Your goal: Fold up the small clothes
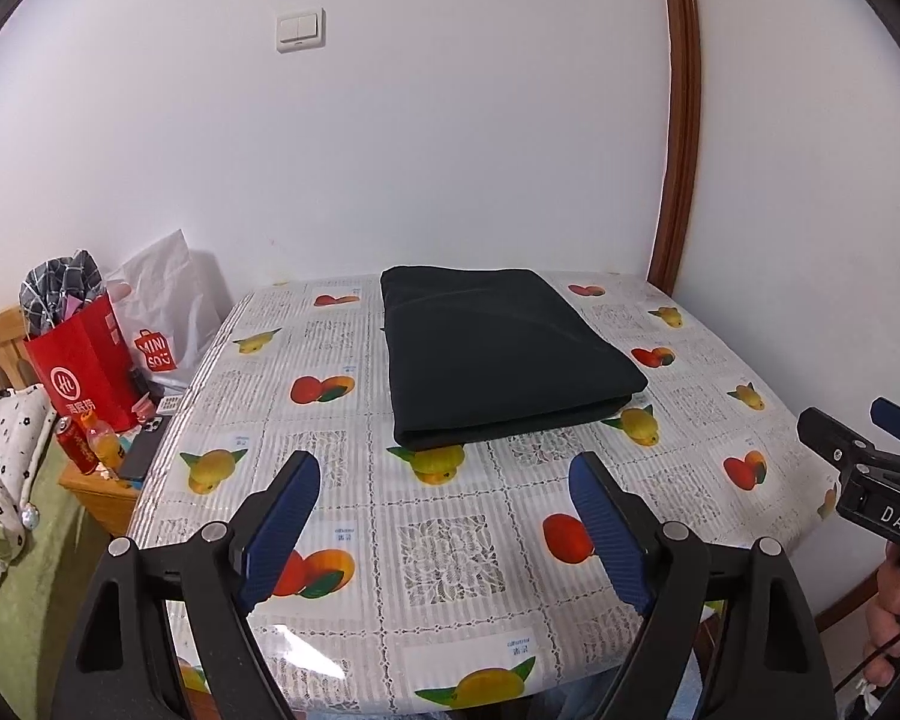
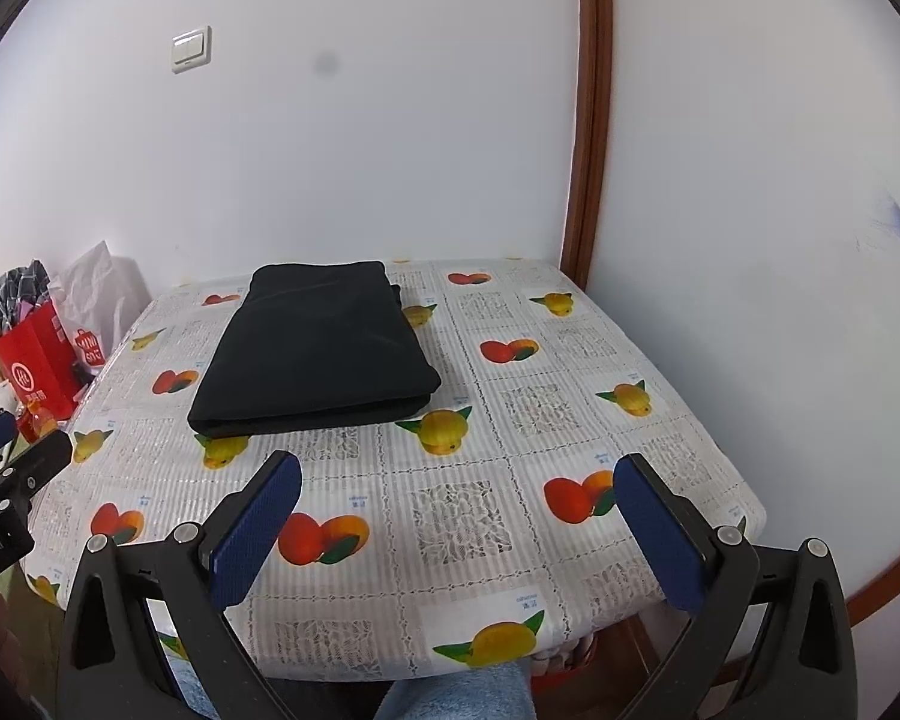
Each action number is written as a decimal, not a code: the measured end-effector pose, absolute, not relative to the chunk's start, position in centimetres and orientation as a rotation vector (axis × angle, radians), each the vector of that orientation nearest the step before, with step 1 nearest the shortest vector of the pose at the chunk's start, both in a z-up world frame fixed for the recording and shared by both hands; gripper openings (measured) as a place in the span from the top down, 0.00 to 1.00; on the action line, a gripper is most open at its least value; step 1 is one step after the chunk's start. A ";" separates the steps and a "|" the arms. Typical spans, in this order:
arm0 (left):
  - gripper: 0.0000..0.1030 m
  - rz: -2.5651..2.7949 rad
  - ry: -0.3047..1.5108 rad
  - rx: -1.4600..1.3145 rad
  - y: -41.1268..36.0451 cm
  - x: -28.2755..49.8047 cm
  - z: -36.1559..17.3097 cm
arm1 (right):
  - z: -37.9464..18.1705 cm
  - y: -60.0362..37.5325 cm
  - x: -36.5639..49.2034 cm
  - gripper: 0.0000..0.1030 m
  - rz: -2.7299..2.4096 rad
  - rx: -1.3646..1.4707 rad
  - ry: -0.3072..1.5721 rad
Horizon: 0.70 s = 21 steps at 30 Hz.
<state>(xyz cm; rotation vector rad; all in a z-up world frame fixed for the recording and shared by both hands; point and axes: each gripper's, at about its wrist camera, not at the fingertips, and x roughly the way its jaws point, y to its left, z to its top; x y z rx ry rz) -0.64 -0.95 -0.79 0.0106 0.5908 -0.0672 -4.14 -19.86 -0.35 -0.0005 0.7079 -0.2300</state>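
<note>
A black garment (image 1: 498, 354) lies folded into a flat rectangle on the far half of the table (image 1: 450, 540), its folded edge toward me. It also shows in the right wrist view (image 2: 318, 354), left of centre. My left gripper (image 1: 444, 480) is open and empty, held above the table's near part, short of the garment. My right gripper (image 2: 459, 480) is open and empty, also short of the garment and to its right. The right gripper shows at the right edge of the left wrist view (image 1: 858, 450); the left one at the left edge of the right wrist view (image 2: 6, 456).
The table has a fruit-print plastic cloth and stands against a white wall. A brown wooden door frame (image 1: 678, 180) rises at the back right. Left of the table are a red paper bag (image 1: 84, 366), a white bag (image 1: 162, 312), a can and a bottle (image 1: 90, 438).
</note>
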 end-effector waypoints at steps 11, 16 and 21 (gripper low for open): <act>0.18 -0.063 0.604 0.007 -0.8 -0.8 -1.2 | -0.9 -19.8 -4.3 0.01 -0.247 -0.019 0.720; 0.18 -0.057 0.611 0.002 -0.7 -0.7 -1.4 | -1.0 -20.1 -4.3 0.01 -0.244 -0.016 0.721; 0.18 -0.056 0.615 0.004 -0.7 -0.7 -1.5 | -1.0 -20.2 -4.4 0.01 -0.244 -0.017 0.719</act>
